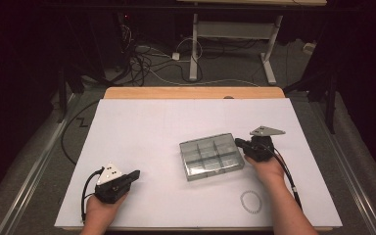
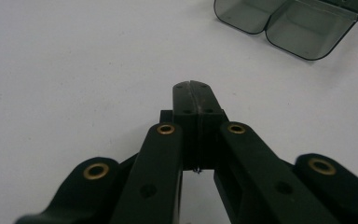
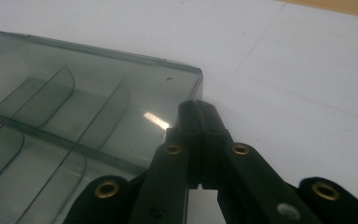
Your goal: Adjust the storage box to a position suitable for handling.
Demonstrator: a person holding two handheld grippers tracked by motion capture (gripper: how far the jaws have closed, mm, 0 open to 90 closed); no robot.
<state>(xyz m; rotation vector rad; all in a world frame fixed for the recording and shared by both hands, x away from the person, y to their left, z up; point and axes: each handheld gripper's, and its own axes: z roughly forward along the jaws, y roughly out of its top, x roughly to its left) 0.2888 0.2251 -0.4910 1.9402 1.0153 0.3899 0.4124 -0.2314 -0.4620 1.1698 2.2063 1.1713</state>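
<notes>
The right tool [image 1: 241,143] has its two black jaws pressed together with nothing between them; in the right gripper view [image 3: 198,112] the closed tips lie over the near corner of the compartment box [image 3: 74,121], at the edge of its clear lid; whether the tips really touch the lid I cannot tell. In the high view this tool sits at about 3 o'clock of the box [image 1: 210,156], just beside its right edge, and points toward 9 o'clock; the person's right hand [image 1: 264,169] holds it from behind.

The left tool [image 1: 136,174] is also pressed together and pinches nothing; in the left gripper view [image 2: 194,93] its tips hover over the bare white surface, and a corner of the box [image 2: 289,23] shows at about 1 o'clock, well apart from them. The left hand [image 1: 103,208] holds it near the front left part of the table.

The box is grey and see-through, with several compartments inside; its lid is closed; it lies a little right of the middle of the table [image 1: 152,127], slightly turned. At about 5 o'clock of the box, near the front edge, a small ring of beads [image 1: 250,201] lies flat on the white sheet, apart from both tools.
</notes>
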